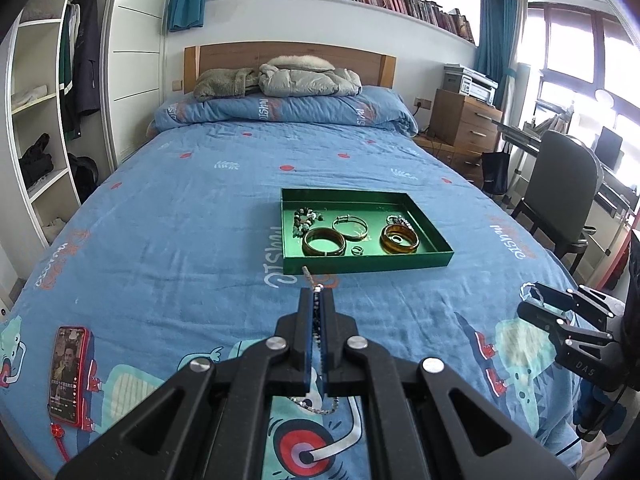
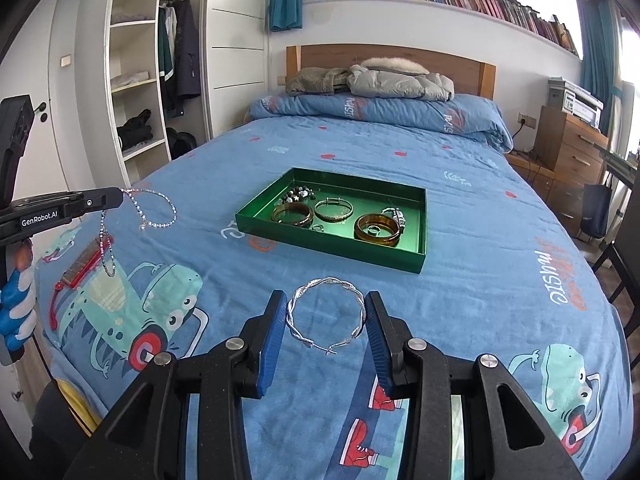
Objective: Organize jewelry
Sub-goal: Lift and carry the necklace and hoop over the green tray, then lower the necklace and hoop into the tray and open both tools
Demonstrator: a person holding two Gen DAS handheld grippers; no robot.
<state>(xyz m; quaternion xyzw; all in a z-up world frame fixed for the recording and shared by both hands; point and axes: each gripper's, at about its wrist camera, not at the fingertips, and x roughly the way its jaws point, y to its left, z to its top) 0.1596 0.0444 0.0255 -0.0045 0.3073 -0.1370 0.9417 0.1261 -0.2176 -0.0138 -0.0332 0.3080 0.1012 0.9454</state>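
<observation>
The left gripper point(image 1: 317, 292) has its jaws pressed together on a chain point(image 1: 318, 322). From its own camera most of that chain is hidden between the blue pads; only a short end sticks out past the tips and a loop sags beneath the fingers. The right wrist view shows more: the chain point(image 2: 150, 210) hangs from the left gripper point(image 2: 114, 198) in one loop toward the tray and a second strand dropping straight down, clear of the bed. The hand on that gripper is cut off at the frame's left edge.

The right gripper point(image 2: 326, 312) is clamped on a twisted silver bangle point(image 2: 325, 314), one pad on each side of the ring. The bangle lies nearly flat, its open face upward, its gap toward the camera. In the left view the right gripper point(image 1: 538, 300) shows at the right edge, and little of the bangle point(image 1: 530, 292) can be made out beyond a pale arc at the tips.

A green tray point(image 2: 332, 240) sits on the bed point(image 2: 480, 248) about mid-width, ahead of both grippers, its long axis across the bed. In it lie a bead string point(image 2: 298, 194) at the far left corner, two brown bangles point(image 2: 293, 214), point(image 2: 377, 230), a thin silver bangle point(image 2: 334, 209) between them, and small rings too tiny to read. A further piece behind the right brown bangle is partly hidden.

A phone point(image 1: 68, 374) lies near the bed's left edge, its long axis running up the bed.
</observation>
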